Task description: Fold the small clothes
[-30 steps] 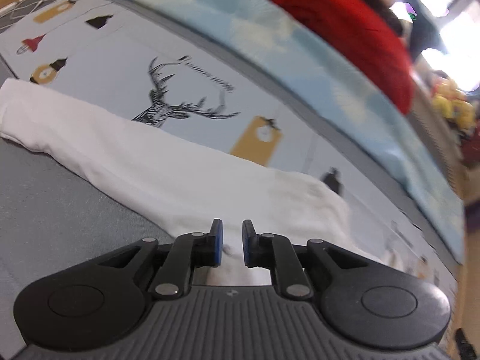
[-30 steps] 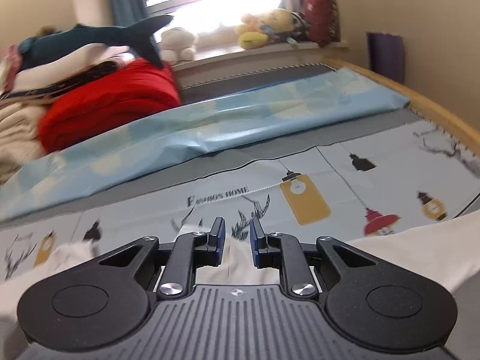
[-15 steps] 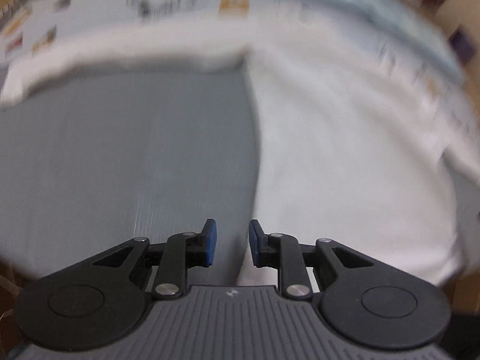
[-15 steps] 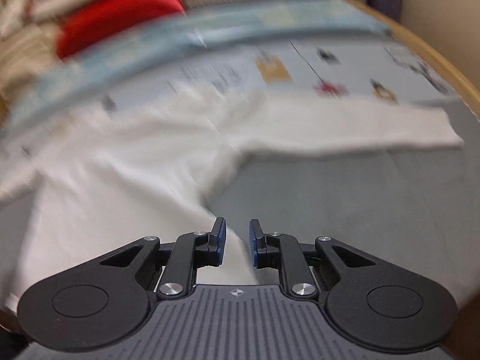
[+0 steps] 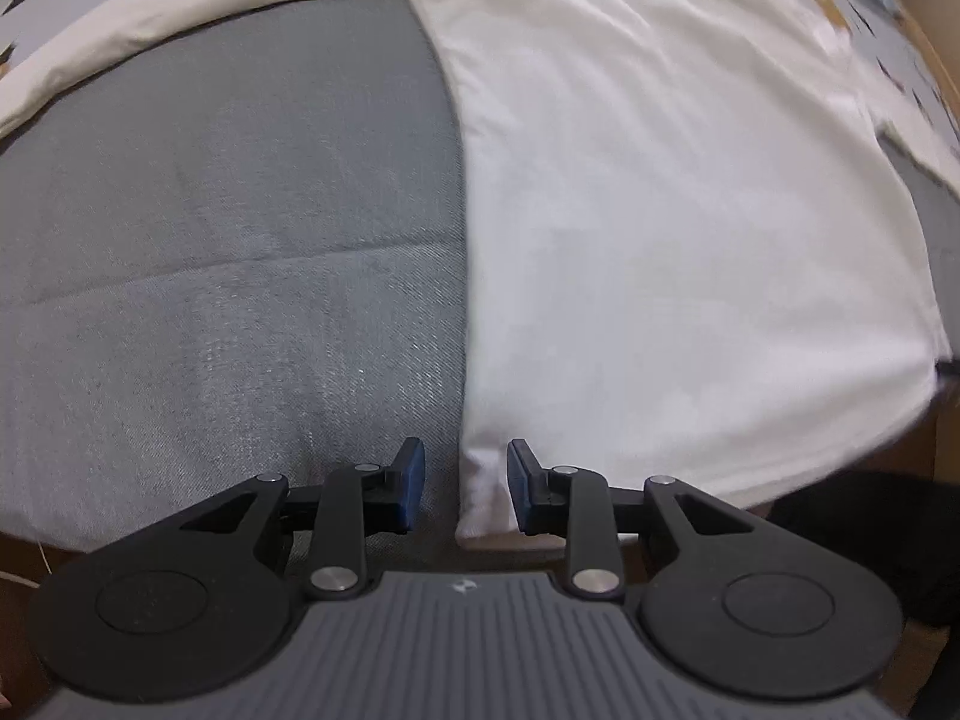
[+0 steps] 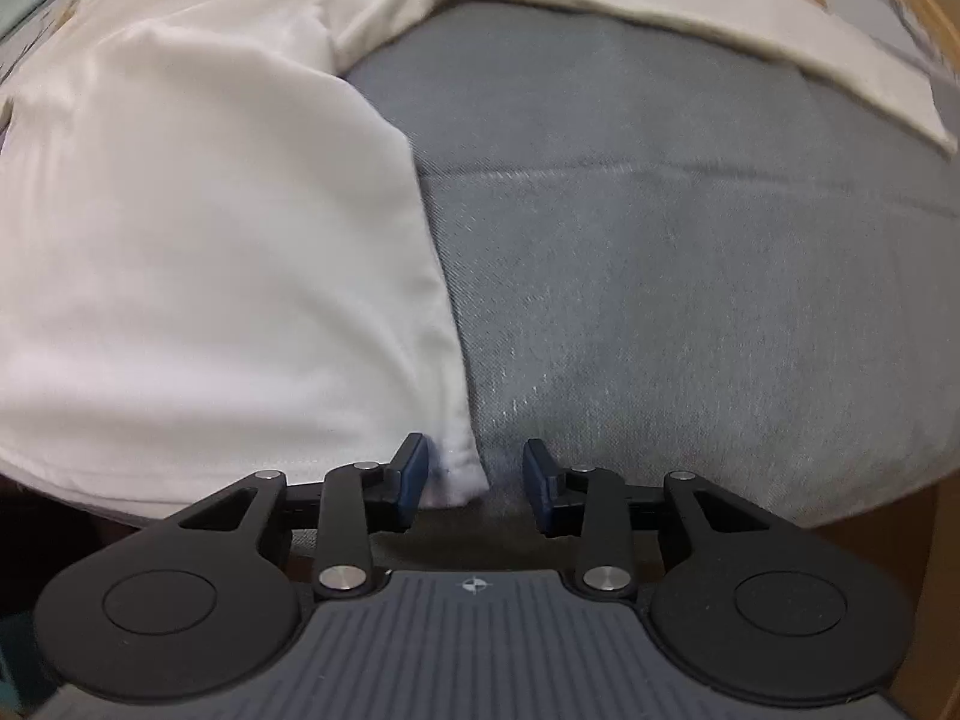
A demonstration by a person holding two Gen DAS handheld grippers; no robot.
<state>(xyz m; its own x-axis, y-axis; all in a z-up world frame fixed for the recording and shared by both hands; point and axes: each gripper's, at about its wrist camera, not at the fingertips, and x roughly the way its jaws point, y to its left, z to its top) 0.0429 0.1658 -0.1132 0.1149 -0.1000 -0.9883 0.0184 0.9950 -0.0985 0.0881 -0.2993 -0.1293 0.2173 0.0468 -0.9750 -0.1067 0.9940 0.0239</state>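
A grey bed cover (image 5: 228, 228) is spread wide, and a white shirt (image 5: 660, 210) is laid flat on it, body toward the near edge and sleeves stretched along the far side. The shirt's bottom left corner is seen between the parted, opening jaws of the left gripper (image 5: 465, 489), pads not pressing it. Its bottom right corner is seen inside the opening jaws of the right gripper (image 6: 477, 480), against the left pad, unclamped
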